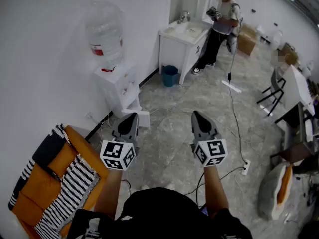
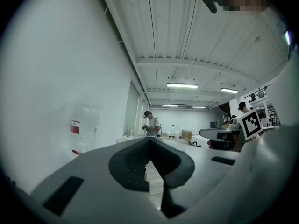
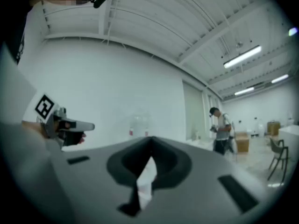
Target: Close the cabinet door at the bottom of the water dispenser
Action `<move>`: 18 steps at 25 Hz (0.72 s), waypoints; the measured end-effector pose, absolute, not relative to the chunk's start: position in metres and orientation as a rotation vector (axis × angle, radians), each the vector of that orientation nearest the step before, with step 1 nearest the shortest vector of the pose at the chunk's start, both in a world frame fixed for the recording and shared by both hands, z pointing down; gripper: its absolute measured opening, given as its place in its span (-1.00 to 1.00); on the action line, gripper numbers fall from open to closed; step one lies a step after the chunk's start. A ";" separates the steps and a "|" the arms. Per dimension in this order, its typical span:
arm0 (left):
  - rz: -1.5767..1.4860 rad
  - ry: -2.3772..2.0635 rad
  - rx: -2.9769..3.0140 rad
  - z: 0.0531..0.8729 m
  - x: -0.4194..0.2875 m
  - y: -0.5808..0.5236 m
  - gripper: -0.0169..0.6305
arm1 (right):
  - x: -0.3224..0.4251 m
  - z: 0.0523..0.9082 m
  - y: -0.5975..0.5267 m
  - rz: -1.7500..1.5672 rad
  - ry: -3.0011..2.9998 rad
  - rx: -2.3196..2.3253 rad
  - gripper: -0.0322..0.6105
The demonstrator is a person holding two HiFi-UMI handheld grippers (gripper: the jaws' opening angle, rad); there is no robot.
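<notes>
The white water dispenser point(image 1: 118, 85) stands against the left wall with a clear bottle point(image 1: 104, 30) on top. At its foot a white cabinet door point(image 1: 141, 118) stands swung out over the floor. My left gripper point(image 1: 130, 117) is shut and empty, held level, with its tip close to that door in the head view. My right gripper point(image 1: 198, 115) is also shut and empty, further right over bare floor. The left gripper point(image 2: 149, 139) view shows the bottle point(image 2: 82, 125) to its left. Past the right gripper point(image 3: 149, 138), the bottle point(image 3: 138, 124) is faint and blurred.
An orange sofa point(image 1: 44, 182) with a striped blanket is at my near left. Beyond the dispenser are a blue bin point(image 1: 170, 75), a white sink cabinet point(image 1: 181, 40) and a standing person point(image 1: 222, 20). Cables point(image 1: 234, 111) and a power strip point(image 1: 244, 168) lie on the floor; desks point(image 1: 294, 91) stand right.
</notes>
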State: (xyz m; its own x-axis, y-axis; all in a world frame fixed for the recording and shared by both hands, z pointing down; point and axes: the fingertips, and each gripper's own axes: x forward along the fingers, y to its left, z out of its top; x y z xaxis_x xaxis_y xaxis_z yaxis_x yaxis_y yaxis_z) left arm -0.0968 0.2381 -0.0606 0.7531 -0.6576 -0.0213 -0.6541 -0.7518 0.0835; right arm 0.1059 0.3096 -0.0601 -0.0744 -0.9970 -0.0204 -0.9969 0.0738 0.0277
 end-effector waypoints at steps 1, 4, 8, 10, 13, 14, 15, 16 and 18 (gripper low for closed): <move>-0.081 -1.070 2.870 -0.061 -0.095 0.239 -0.93 | 0.106 -0.059 0.309 -0.052 -2.299 2.131 -0.80; -0.090 -1.056 2.866 -0.060 -0.090 0.241 -0.93 | 0.108 -0.055 0.309 -0.050 -2.303 2.128 -0.80; -0.075 -1.068 2.876 -0.058 -0.083 0.243 -0.93 | 0.112 -0.054 0.311 -0.053 -2.314 2.125 -0.80; -0.079 -1.070 2.871 -0.058 -0.080 0.245 -0.93 | 0.113 -0.055 0.312 -0.061 -2.322 2.111 -0.80; -0.073 -1.070 2.871 -0.056 -0.072 0.245 -0.93 | 0.116 -0.054 0.312 -0.051 -2.347 2.089 -0.80; -0.069 -1.068 2.873 -0.055 -0.069 0.246 -0.93 | 0.117 -0.053 0.313 -0.044 -2.360 2.081 -0.80; -0.065 -1.066 2.876 -0.054 -0.065 0.248 -0.93 | 0.118 -0.052 0.314 -0.041 -2.369 2.073 -0.80; -0.063 -1.064 2.877 -0.053 -0.060 0.251 -0.93 | 0.121 -0.051 0.316 -0.042 -2.373 2.066 -0.80; -0.064 -1.063 2.879 -0.051 -0.052 0.257 -0.93 | 0.127 -0.048 0.321 -0.050 -2.371 2.055 -0.80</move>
